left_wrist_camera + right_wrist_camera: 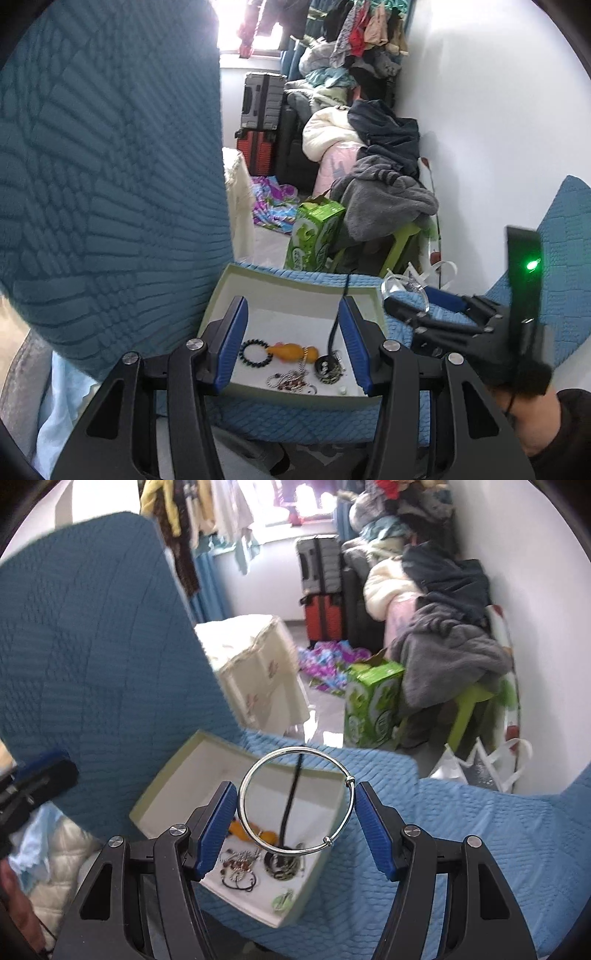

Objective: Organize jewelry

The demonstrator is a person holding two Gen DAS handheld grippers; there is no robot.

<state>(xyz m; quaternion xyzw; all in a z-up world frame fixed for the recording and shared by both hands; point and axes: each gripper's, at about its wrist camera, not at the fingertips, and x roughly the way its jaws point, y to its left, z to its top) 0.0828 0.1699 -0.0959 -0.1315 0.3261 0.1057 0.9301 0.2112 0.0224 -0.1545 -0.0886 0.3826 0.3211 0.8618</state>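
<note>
A thin silver bangle [295, 801] with two small bead-like stops on its wire shows as a full hoop in the right wrist view. It sits between the blue pads of the right gripper [295, 821], whose jaws pinch it across its width, one pad at each side of the ring, above the far part of the box.

Below it lies a shallow pale-green box [173, 771] with a white floor, resting on a blue quilted cover [461, 830]. Inside lie a black bead bracelet [255, 353], an orange piece [291, 350], a tangle of fine chains [291, 380], a dark round pendant [327, 367] on a black cord [290, 797], and a small green item [283, 899] near the front corner. A raised fold of the same blue cover rises just left of the box.

The left gripper [293, 350] hovers over the box with its jaws spread wide and nothing between them, the jewelry on the box floor showing through the gap. Behind stand suitcases [262, 122], a green carton [314, 232] and heaped clothes [384, 184].
</note>
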